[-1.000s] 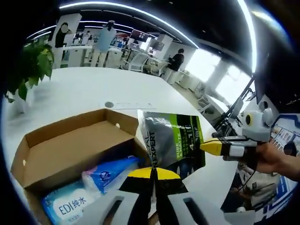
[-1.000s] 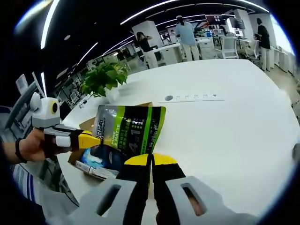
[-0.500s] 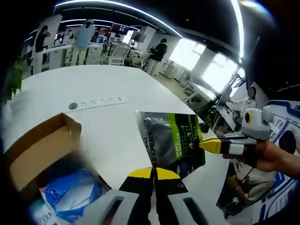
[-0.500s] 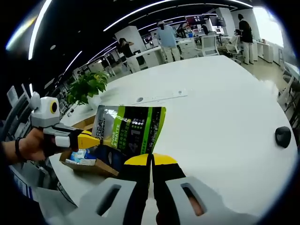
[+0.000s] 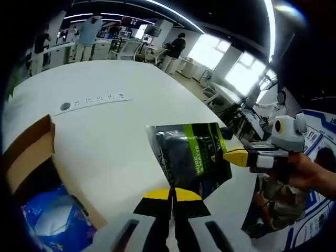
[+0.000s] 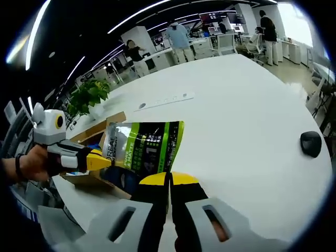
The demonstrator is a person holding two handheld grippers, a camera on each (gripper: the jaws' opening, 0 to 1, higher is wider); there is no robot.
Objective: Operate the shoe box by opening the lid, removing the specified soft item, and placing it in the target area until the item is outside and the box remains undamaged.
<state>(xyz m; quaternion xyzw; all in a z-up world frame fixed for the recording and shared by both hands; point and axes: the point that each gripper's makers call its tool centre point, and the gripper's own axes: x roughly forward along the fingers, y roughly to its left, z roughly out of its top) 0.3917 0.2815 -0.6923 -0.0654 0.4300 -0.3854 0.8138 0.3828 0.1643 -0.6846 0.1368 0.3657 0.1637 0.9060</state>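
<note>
A grey and green soft pouch [image 5: 190, 155] hangs above the white table, held at two edges. My left gripper [image 5: 172, 195] is shut on its near edge, and my right gripper [image 5: 234, 157] comes in from the right, pinching its side. In the right gripper view the same pouch [image 6: 143, 151] sits just above my right gripper [image 6: 169, 179], which is shut on it, while my left gripper [image 6: 101, 160] grips its left edge. The open cardboard shoe box [image 5: 27, 153] lies at the lower left with a blue soft pack [image 5: 52, 223] inside. Part of the box [image 6: 98, 128] shows behind the pouch.
A black mouse [image 6: 311, 143] lies on the white table [image 6: 236, 105] at the right. A flush socket strip [image 5: 93, 100] crosses the table's middle. A potted plant [image 6: 86, 96] stands beyond the box. People and desks fill the office behind.
Both grippers have carried the pouch away from the box and out over the bare table. The box has slid toward the left edge of the left gripper view.
</note>
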